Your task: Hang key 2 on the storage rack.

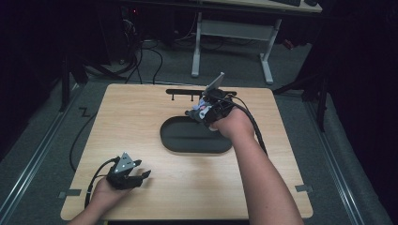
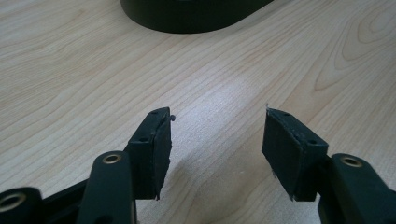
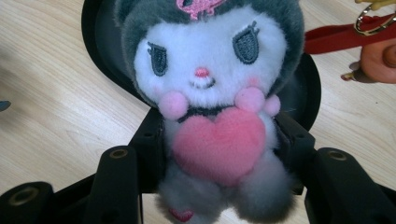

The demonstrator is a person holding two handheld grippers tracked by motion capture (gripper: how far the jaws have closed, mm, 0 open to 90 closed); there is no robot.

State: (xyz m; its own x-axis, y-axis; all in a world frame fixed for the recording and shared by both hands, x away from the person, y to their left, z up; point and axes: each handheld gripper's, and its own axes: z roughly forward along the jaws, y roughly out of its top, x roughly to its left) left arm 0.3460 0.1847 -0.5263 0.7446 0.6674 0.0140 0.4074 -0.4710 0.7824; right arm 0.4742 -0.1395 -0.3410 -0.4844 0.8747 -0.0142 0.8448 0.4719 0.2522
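The left gripper point(image 1: 141, 176) is rested on the pale wooden table point(image 1: 141, 117), near of and left of the black oval tray point(image 1: 187, 140); its 2 jaws are spread apart with bare wood between them, nothing grasped. The tray is placed at the table's middle. At the tray's far right rim, the right gripper point(image 1: 197, 111) is clamped on a small grey and white plush toy with a pink heart point(image 3: 210, 93), squeezed at the body by both pads. Beyond the tray, a red strap with a gold ring point(image 3: 336, 35) is seen.
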